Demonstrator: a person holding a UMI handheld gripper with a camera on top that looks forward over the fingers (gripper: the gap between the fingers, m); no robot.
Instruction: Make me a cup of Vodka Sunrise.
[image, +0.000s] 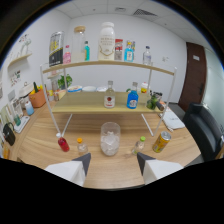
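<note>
The gripper (113, 161) hangs released; its fingers could knock over the clear ice-filled glass (110, 138) just ahead on the wooden worktop (45, 145).

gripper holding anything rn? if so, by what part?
Nothing is held. The gripper is open with an empty gap between its fingers. The glass with ice stands on the table just ahead of them, untouched.
</note>
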